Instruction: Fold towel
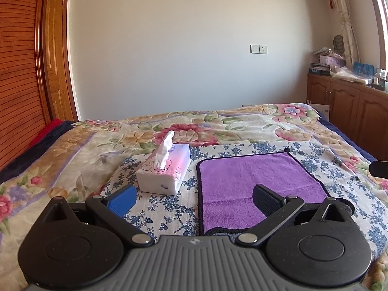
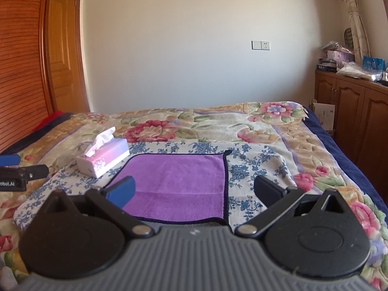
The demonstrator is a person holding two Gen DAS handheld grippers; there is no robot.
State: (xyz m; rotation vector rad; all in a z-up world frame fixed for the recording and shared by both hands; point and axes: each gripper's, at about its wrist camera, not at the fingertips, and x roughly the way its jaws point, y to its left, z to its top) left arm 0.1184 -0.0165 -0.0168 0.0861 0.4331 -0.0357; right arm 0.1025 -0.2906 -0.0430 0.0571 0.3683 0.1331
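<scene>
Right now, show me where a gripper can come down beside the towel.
Free: the blue-flowered cloth right of the purple towel, and the flowered blanket beyond its far edge. Crowded: the towel's left side, where the tissue box sits close.

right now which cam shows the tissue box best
The left wrist view: the tissue box sits near the centre, close ahead of the open left tongs, with its near end and pulled-up tissue clear. The right wrist view shows the whole tissue box too, but smaller and off to the left, beside the purple towel.
</scene>
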